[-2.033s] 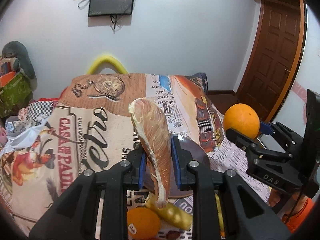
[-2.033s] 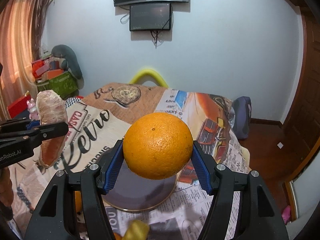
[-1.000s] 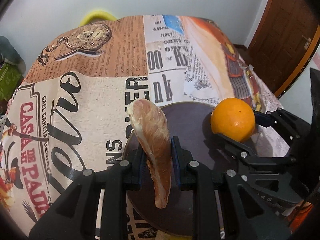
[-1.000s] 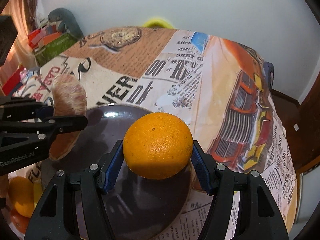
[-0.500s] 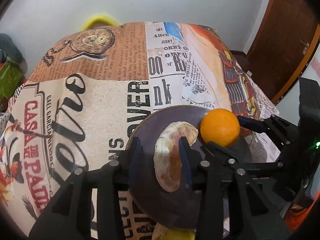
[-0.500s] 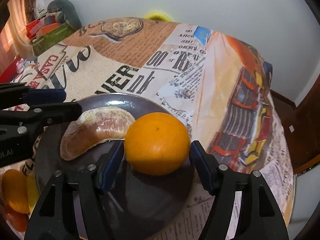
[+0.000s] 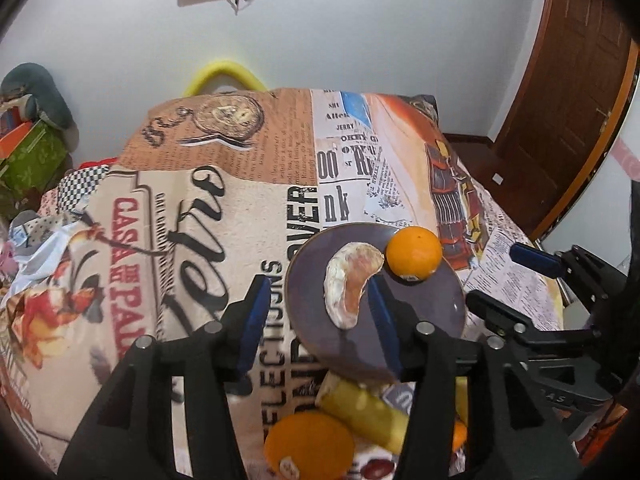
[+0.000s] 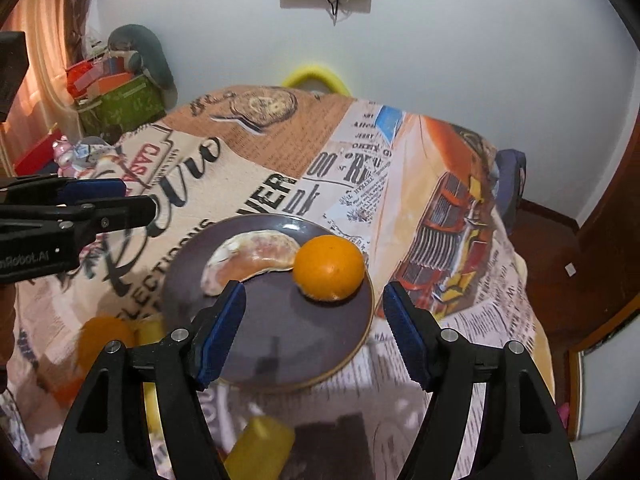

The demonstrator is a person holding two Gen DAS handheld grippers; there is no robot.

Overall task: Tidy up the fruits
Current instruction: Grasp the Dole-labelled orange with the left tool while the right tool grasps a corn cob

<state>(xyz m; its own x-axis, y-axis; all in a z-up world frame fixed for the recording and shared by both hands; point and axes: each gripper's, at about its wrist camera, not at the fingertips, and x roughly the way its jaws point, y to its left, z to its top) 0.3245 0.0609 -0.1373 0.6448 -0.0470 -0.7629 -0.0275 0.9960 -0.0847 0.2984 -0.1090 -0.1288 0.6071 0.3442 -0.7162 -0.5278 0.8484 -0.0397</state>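
A dark purple plate (image 7: 424,316) (image 8: 288,344) lies on the printed tablecloth. On it rest a peeled citrus segment (image 7: 348,284) (image 8: 252,258) and a whole orange (image 7: 414,254) (image 8: 329,267), touching each other. My left gripper (image 7: 320,316) is open and empty, raised above the plate's near left side. My right gripper (image 8: 314,328) is open and empty, raised above the plate's near edge; it also shows at the right of the left wrist view (image 7: 532,276).
Near the table's front edge lie another orange (image 7: 308,444) (image 8: 104,340) and yellow fruit pieces (image 7: 364,408) (image 8: 260,444). The tablecloth (image 7: 200,216) covers the table. Boxes and clutter (image 8: 120,96) stand at the far left; a wooden door (image 7: 568,92) is at the right.
Both grippers carried their fruits down to the plate, opened and let go. They have since lifted and pulled back, leaving the segment and the orange on the plate.
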